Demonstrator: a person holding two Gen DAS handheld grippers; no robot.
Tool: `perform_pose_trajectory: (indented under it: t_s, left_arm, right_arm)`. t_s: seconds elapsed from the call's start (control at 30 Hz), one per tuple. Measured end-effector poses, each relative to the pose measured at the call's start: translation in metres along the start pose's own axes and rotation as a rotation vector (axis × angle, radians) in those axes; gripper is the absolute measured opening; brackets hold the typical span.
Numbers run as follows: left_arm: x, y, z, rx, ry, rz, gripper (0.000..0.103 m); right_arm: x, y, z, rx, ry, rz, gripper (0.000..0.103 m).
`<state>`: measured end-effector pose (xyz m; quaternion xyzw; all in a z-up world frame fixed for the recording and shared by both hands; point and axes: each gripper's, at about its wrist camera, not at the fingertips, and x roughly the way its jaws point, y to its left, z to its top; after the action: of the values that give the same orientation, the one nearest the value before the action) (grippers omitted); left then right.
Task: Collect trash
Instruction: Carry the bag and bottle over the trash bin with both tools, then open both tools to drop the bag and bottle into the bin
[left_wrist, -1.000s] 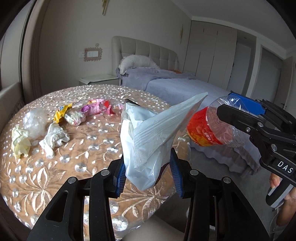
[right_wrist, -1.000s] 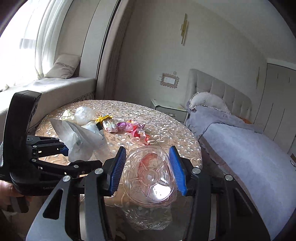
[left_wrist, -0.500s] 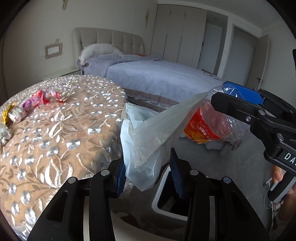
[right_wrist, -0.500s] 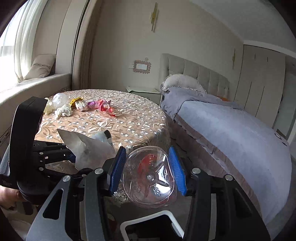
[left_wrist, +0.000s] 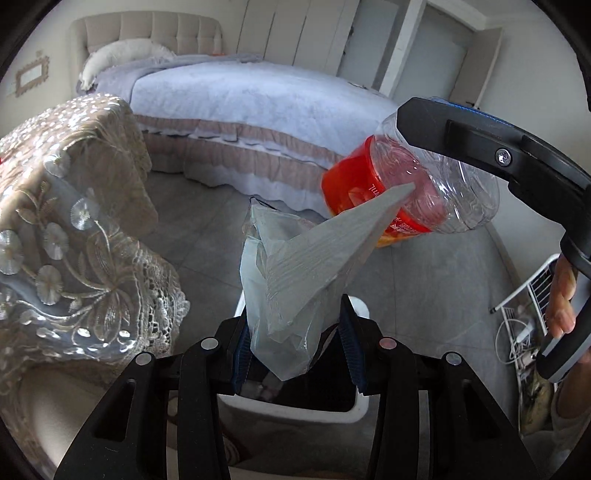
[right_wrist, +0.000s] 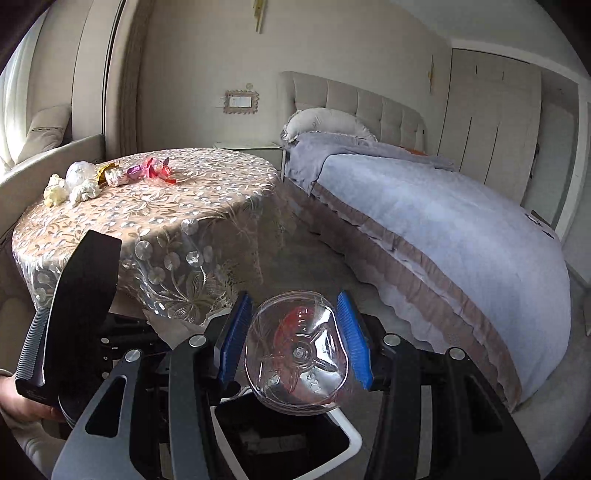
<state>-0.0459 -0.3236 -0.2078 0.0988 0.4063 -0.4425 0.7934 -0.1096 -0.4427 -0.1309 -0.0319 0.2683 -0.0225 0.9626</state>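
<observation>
My left gripper (left_wrist: 295, 350) is shut on a crumpled clear plastic bag (left_wrist: 291, 273), held above a white-rimmed trash bin (left_wrist: 295, 410) with a black liner on the floor. My right gripper (right_wrist: 297, 338) is shut on a clear plastic bottle (right_wrist: 297, 356) with an orange-red label, base toward the camera, above the same trash bin (right_wrist: 349, 435). In the left wrist view the bottle (left_wrist: 410, 192) hangs at upper right in the right gripper's black fingers (left_wrist: 480, 136). More trash (right_wrist: 110, 175), wrappers and crumpled tissues, lies on the far left of the round table (right_wrist: 159, 221).
The table's embroidered cloth (left_wrist: 74, 240) hangs at the left, close to the bin. A bed (right_wrist: 443, 221) with a grey cover fills the right side, with grey floor (left_wrist: 207, 221) between it and the table. A white wire rack (left_wrist: 524, 321) stands at the far right.
Both grippers have swung away from the tabletop and dropped lower, carrying the bag and the bottle over the trash bin. The grips look unchanged.
</observation>
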Motion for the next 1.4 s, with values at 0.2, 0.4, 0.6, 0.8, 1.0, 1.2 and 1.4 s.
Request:
perform_pose_trajectory:
  t_s: [0.2, 0.4, 0.6, 0.8, 1.0, 1.2, 1.4]
  left_arm:
    - [0.028, -0.006, -0.002, 0.022, 0.066, -0.031, 0.098]
    - [0.015, 0.008, 0.002, -0.003, 0.029, 0.099, 0.098]
    - [-0.028, 0.037, 0.014, -0.115, -0.111, 0.200, 0.098]
    - [-0.049, 0.043, 0.019, -0.143, -0.190, 0.201, 0.098]
    - [-0.048, 0.037, 0.020, -0.129, -0.191, 0.183, 0.098]
    - [-0.046, 0.033, 0.021, -0.118, -0.188, 0.181, 0.098]
    - [-0.053, 0.037, 0.020, -0.125, -0.202, 0.186, 0.098]
  right_arm:
    - [0.014, -0.018, -0.014, 0.032, 0.037, -0.008, 0.050]
    - [0.025, -0.023, -0.020, 0.048, 0.056, 0.010, 0.050]
    - [0.044, -0.016, -0.033, 0.057, 0.088, 0.060, 0.050]
    - [0.064, -0.002, -0.053, 0.049, 0.144, 0.095, 0.050]
    - [0.072, 0.004, -0.062, 0.040, 0.164, 0.104, 0.050]
    - [0.075, 0.003, -0.064, 0.021, 0.163, 0.076, 0.087]
    - [0.071, -0.003, -0.063, 0.013, 0.156, 0.034, 0.099]
